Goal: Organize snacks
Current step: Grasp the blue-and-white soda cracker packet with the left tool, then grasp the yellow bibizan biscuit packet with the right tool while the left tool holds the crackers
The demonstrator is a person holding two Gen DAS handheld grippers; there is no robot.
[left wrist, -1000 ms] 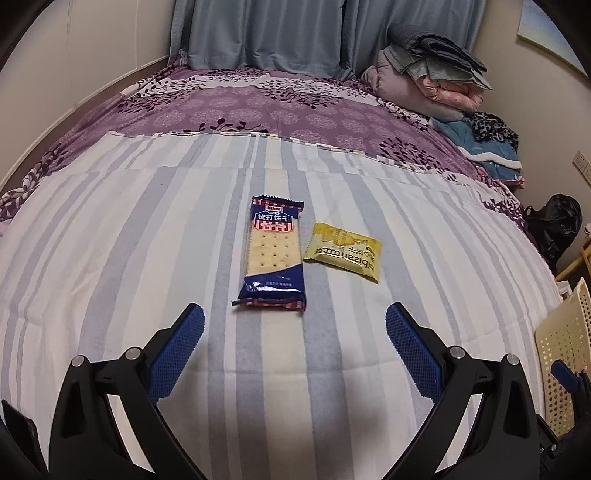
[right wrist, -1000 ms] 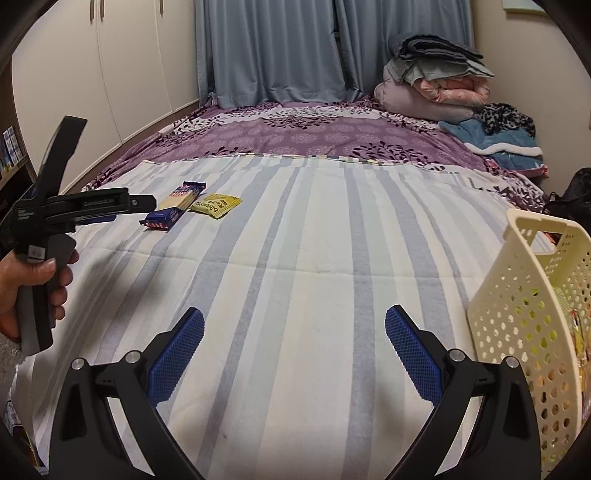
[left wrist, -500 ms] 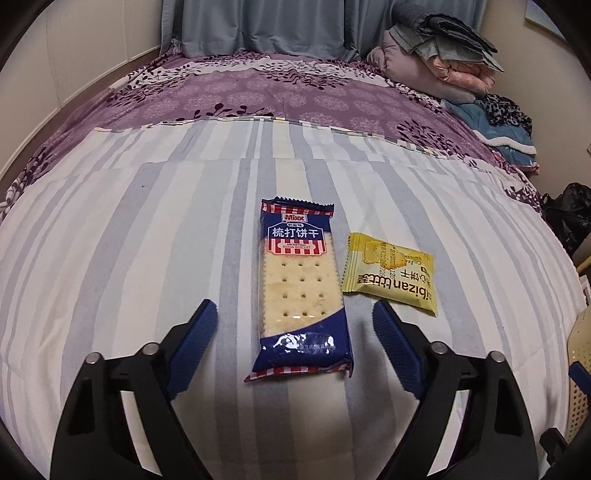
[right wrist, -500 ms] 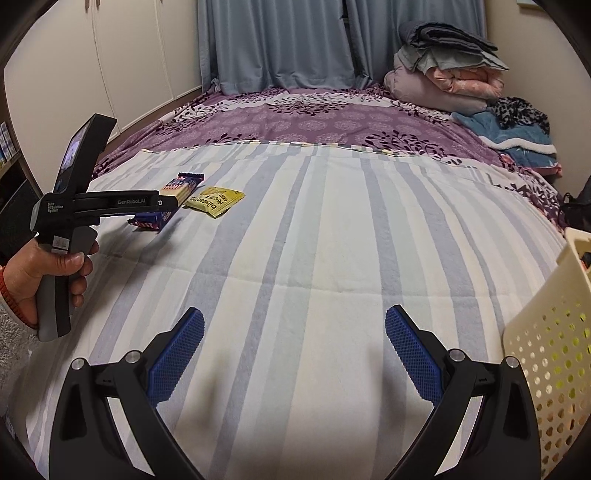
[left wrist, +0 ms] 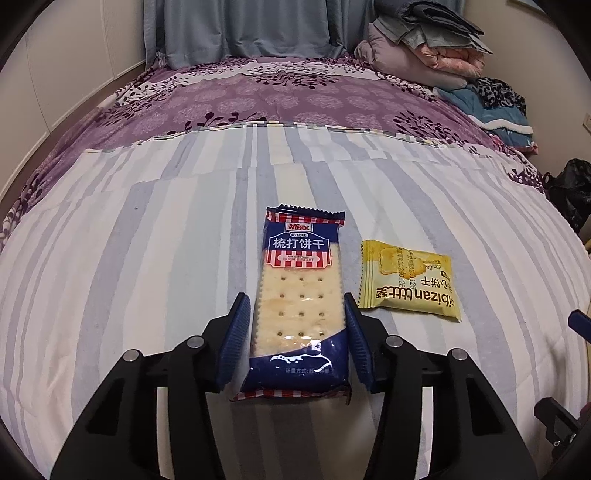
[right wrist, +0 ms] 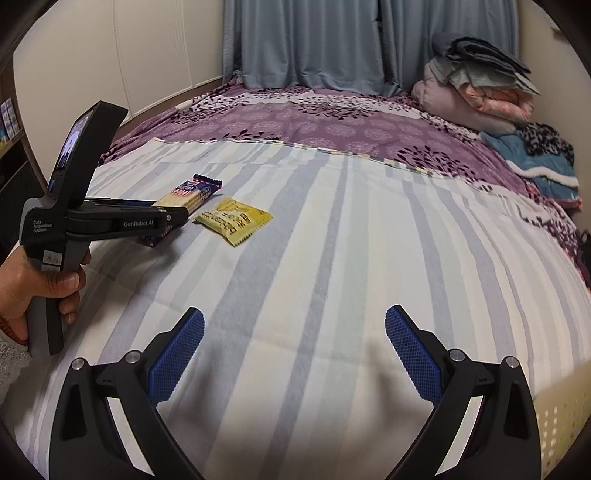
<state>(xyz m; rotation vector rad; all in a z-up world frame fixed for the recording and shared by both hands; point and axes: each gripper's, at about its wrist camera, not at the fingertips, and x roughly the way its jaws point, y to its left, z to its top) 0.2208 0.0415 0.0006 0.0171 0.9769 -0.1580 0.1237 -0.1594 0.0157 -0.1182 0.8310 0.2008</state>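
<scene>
Blue rubber pads line the left gripper (left wrist: 295,334), and its jaws are closing on the cracker packet (left wrist: 300,295): a pad sits tight against each long side of the packet's near half, with the wrapper filling the whole gap between them. That packet is dark blue with red-and-white stripes and a clear window showing pale crackers; it lies flat on the striped sheet (left wrist: 147,277), its long axis pointing away from the camera toward the purple flowered bedspread (left wrist: 295,99).

Just right of the cracker packet, apart from it by a narrow strip of sheet, lies a yellow biscuit packet (left wrist: 410,282), also flat, slightly skewed. Beyond the cracker packet, at the far right corner of the bed, is a heap of folded blankets (left wrist: 424,48), and grey-blue curtains (left wrist: 243,26) hang behind the bedspread.

In the right wrist view the cracker packet (right wrist: 190,194) is seen from the side with the left gripper (right wrist: 173,218) reaching over its near end, a hand (right wrist: 40,284) wrapped around the handle. The right gripper (right wrist: 295,354) is well apart from the cracker packet, over bare sheet, its jaws spread wide with nothing between them. A cream perforated basket (right wrist: 561,421) shows at that view's lower right edge, far from the cracker packet.
</scene>
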